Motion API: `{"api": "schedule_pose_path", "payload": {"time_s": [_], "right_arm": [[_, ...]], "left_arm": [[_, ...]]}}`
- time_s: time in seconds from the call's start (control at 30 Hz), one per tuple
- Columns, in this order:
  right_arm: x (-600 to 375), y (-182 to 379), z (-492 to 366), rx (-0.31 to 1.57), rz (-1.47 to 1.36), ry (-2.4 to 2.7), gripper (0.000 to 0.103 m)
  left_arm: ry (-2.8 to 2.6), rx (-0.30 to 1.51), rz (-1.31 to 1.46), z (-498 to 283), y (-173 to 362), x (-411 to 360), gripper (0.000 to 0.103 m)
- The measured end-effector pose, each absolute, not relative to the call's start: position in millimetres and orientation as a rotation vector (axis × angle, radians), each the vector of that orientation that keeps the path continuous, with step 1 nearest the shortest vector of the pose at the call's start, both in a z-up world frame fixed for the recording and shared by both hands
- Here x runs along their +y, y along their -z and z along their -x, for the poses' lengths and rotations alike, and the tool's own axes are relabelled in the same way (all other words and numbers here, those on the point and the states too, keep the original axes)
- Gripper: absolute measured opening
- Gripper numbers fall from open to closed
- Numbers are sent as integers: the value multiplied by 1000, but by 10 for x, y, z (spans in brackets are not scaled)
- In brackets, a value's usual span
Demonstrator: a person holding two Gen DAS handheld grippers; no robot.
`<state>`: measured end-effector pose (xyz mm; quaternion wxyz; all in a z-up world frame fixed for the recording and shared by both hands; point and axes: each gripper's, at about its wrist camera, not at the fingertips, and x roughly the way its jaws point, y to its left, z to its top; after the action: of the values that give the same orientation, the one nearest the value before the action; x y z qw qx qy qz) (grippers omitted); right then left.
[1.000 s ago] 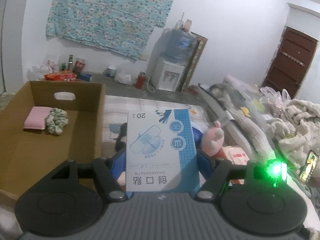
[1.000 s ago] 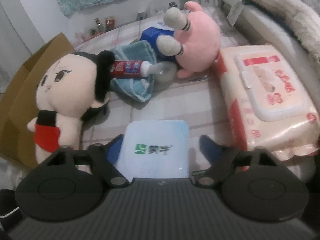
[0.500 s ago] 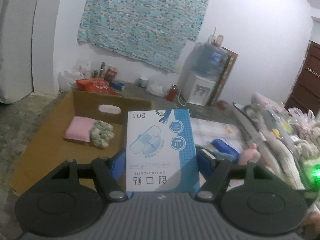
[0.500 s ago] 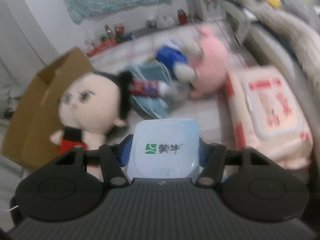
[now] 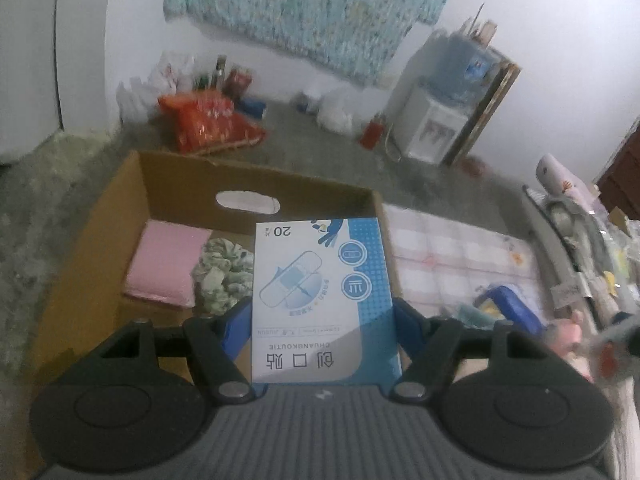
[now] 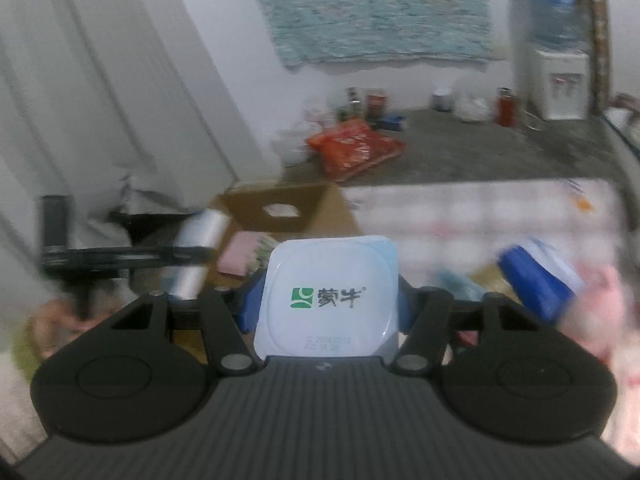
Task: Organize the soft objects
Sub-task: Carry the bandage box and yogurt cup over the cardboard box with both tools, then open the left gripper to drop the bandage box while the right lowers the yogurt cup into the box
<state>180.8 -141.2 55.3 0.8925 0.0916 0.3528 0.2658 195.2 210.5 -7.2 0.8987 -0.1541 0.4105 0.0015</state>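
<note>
**Both hands loaded, box in sight**

My left gripper (image 5: 323,320) is clamped on a flat blue-and-white bandage box (image 5: 322,300), its blue pads pressed against the two long edges so the printed face looks up at the camera and the carton stands out ahead of the fingers. My right gripper (image 6: 323,308) is clenched the same way on a white sealed cup (image 6: 329,300) with a green logo on its foil lid, lid toward the lens; gripped at the sides, it should stay level rather than tip.

I judge both loads are carried this way for a drop into the cardboard box (image 5: 256,178), which sits open on the grey floor beside a checked mat (image 5: 460,256). In the left view the carton hangs over the box's right-hand part, in front of the wall with the oval hand-hole. In the blurred right view the box lies further ahead, beyond the cup.

Inside the box, a folded pink cloth (image 5: 166,266) lies flat on the bottom toward the left, and a crumpled green-patterned scrunchie (image 5: 224,276) rests just beside it, apparently touching. The rest of the floor of the box looks bare.

On the mat, a blue object (image 5: 516,306) and a pink plush (image 6: 600,312) wait, too smeared to describe further.
</note>
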Motion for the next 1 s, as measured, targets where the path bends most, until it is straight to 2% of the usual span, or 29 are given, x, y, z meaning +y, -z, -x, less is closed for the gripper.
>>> {"api": "schedule_pose_path", "payload": {"time_s": [0.27, 0.57, 0.8, 1.0], "right_arm": [[-850, -601, -2295, 770, -207, -654, 60], [-942, -379, -2472, 805, -241, -617, 60], [-1065, -207, -2552, 822, -250, -594, 60], [-1081, -233, -2479, 820, -248, -590, 60]], "left_arm": [[18, 1007, 254, -2858, 771, 2049, 73], [14, 1065, 320, -3228, 1231, 2124, 74], [-37, 1023, 382, -3169, 1184, 2196, 84], [-50, 946, 428, -3020, 846, 2238, 85]]}}
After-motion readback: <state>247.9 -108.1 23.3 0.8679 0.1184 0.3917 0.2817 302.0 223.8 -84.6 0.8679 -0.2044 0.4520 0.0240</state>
